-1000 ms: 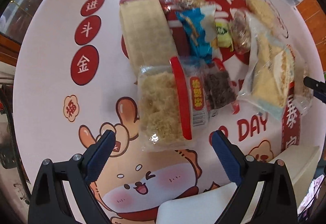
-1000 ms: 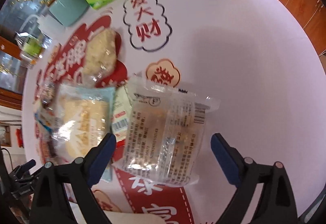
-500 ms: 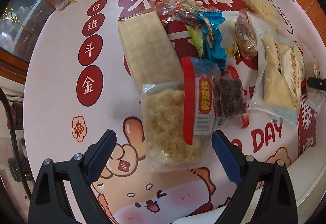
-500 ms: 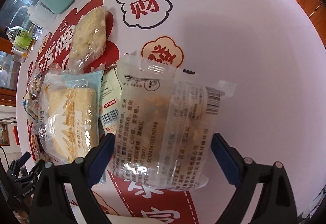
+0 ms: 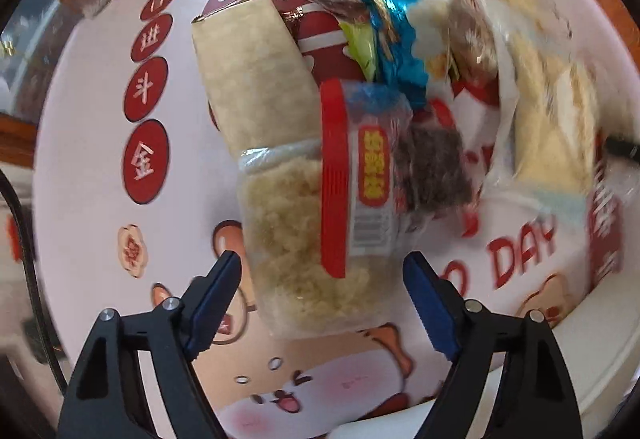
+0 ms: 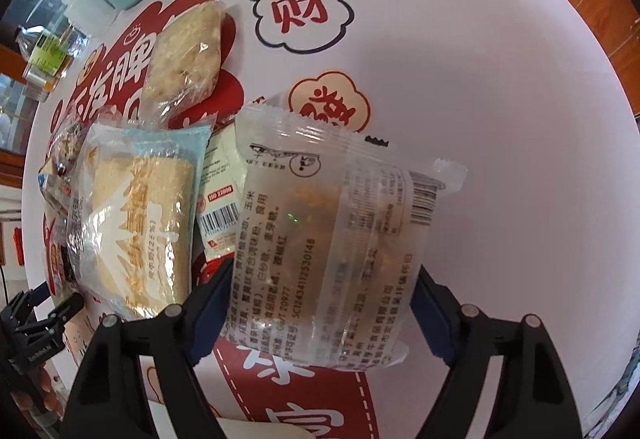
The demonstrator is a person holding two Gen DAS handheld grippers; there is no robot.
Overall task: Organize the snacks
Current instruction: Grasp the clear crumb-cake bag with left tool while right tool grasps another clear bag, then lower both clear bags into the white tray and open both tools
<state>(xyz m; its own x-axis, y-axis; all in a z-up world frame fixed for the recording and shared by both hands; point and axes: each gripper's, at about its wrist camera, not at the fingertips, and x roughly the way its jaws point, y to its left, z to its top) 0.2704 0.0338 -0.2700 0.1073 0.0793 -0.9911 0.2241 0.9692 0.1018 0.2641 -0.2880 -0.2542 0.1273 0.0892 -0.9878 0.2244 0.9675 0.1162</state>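
Pink and glossy, the tablecloth (image 6: 460, 79) carries red characters and a cartoon animal under both my tools. My left gripper (image 5: 322, 293) points down, and its jaws are closing around a clear packet of pale crumbly snack (image 5: 288, 239) with a ribbed red band; I see a thin gap on each side, so the blue pads do not press it yet. Beyond it lie a flat beige box (image 5: 252, 71), a dark crumbly bar (image 5: 432, 171) and a crinkled blue wrapper (image 5: 392, 39). My right gripper (image 6: 320, 303) is closing too, over a clear square packet with printed text (image 6: 332, 231); its edges cover the pad tips, so I cannot tell if they touch. Left of it rests a pale-blue packet with a yellow cake (image 6: 136, 215), further a lumpy bar in clear film (image 6: 184, 59).

Compared with one second ago, both packets sit deeper between the jaws and the jaws are narrower. The left view is blurred at its right side, where packets are hard to read.
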